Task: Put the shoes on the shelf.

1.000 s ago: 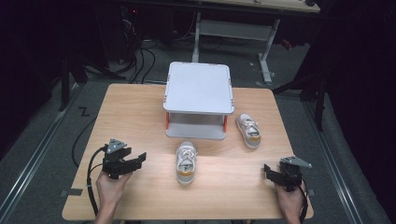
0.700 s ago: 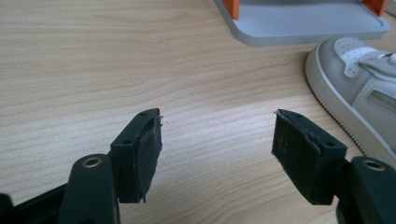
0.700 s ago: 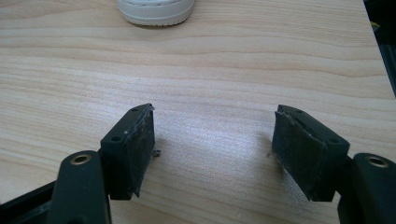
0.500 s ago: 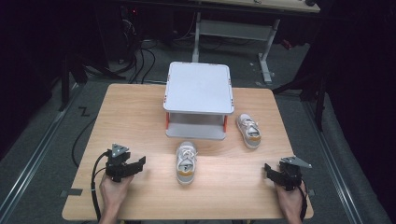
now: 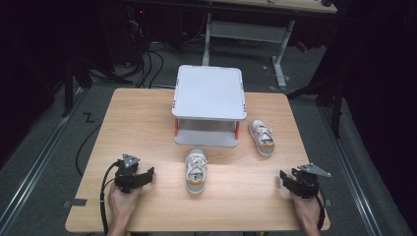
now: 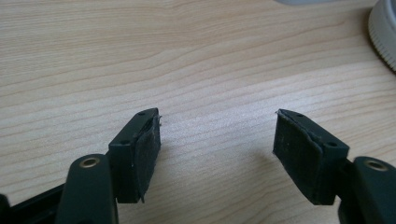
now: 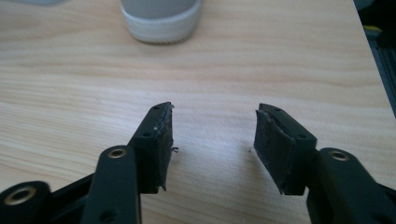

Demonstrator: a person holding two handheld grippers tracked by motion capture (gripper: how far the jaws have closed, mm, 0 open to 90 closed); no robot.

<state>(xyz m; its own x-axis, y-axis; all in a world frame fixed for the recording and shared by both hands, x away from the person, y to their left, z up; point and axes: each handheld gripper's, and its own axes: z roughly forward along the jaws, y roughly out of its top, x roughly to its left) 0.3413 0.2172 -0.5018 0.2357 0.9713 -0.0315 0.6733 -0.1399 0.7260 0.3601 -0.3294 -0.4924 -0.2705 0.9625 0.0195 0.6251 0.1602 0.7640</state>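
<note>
Two small white sneakers lie on the wooden table (image 5: pixel 147 128). One sneaker (image 5: pixel 195 171) lies in front of a white two-tier shelf (image 5: pixel 209 93), the other sneaker (image 5: pixel 261 137) to the shelf's right. My left gripper (image 5: pixel 146 174) is at the front left, open and pointing toward the middle sneaker. In the left gripper view its jaws (image 6: pixel 217 114) stand apart over bare wood, with a white ribbed sole edge (image 6: pixel 385 32) at the top right. My right gripper (image 5: pixel 284 178) is at the front right, open. In the right gripper view its jaws (image 7: pixel 215 107) hold nothing, and a sneaker heel (image 7: pixel 161 16) lies ahead.
The shelf stands at the table's back centre, with an open lower tier. Cables (image 5: pixel 105 196) trail from the grippers over the near edge. Dark floor, table legs and cords surround the table. The table's right edge (image 7: pixel 369 56) is close to the right gripper.
My left gripper has shifted a little toward the near edge and slightly right. The right gripper and both sneakers have stayed put.
</note>
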